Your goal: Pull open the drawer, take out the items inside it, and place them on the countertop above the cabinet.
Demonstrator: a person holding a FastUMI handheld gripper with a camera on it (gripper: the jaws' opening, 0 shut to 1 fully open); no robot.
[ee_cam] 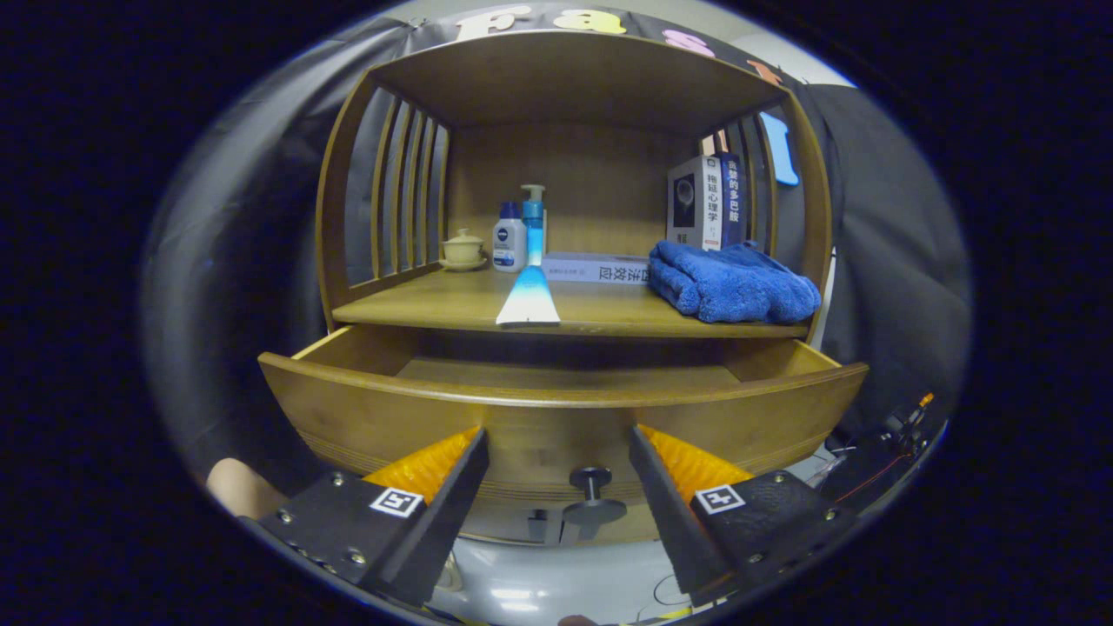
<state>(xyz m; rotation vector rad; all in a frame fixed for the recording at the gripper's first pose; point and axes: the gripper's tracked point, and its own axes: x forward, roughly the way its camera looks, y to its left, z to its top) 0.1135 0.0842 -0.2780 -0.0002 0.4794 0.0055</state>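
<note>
The wooden drawer (556, 422) stands pulled out below the countertop (452, 304); the strip of its floor that I see is bare. Its dark round knob (590, 487) sits on the front panel, between my fingers and slightly beyond them. My gripper (556, 448) is open, fingertips close to the drawer front on either side of the knob, holding nothing. On the countertop lies a blue-and-white tube (529, 298) near the front edge, and a folded blue towel (730, 281) rests to the right.
At the back of the shelf stand a small lidded cup (463, 249), a white bottle (509, 239) and a blue pump bottle (533, 222). A flat book (596, 267) lies behind the tube; upright books (706, 202) stand behind the towel. Slatted side walls and a top board enclose the shelf.
</note>
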